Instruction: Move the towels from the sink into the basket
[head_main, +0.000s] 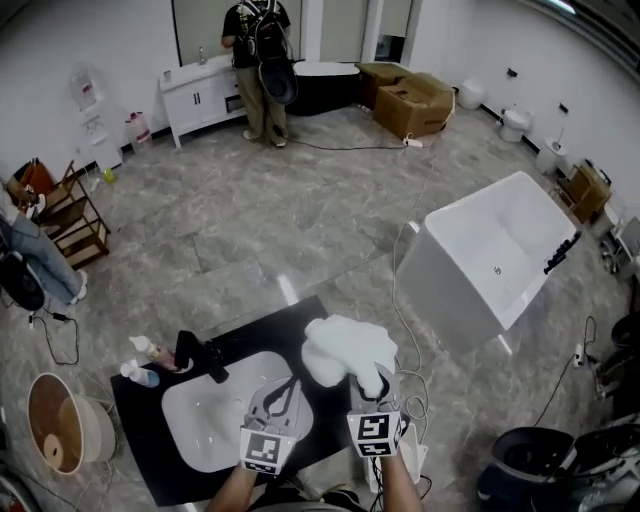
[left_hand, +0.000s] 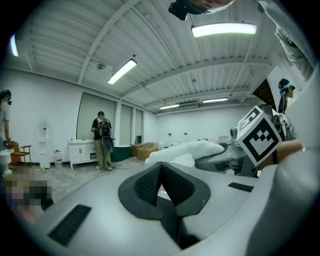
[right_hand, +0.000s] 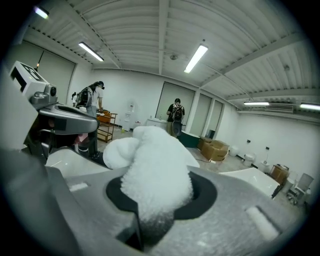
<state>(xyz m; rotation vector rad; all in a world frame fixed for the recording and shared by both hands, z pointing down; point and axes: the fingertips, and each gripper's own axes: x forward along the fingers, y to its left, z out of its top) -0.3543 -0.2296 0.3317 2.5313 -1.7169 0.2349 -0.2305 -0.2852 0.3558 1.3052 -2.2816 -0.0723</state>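
A fluffy white towel (head_main: 345, 350) hangs above the right end of the black counter (head_main: 300, 320), with my right gripper (head_main: 376, 388) shut on it. In the right gripper view the towel (right_hand: 155, 170) bulges up between the jaws of that gripper (right_hand: 157, 200) and hides the pads. My left gripper (head_main: 287, 385) hovers over the white sink (head_main: 200, 425); its pads (left_hand: 145, 182) meet at the tips with nothing held. That gripper (left_hand: 160, 167) sees the towel (left_hand: 187, 150) to its right. A wicker basket (head_main: 60, 425) stands on the floor at the far left.
A black faucet (head_main: 195, 355) and small bottles (head_main: 140, 362) stand at the sink's left. A white bathtub (head_main: 500, 255) lies to the right, a dark bin (head_main: 525, 465) at bottom right. A person (head_main: 258, 60), a white cabinet (head_main: 200, 95) and cardboard boxes (head_main: 410, 100) are far back.
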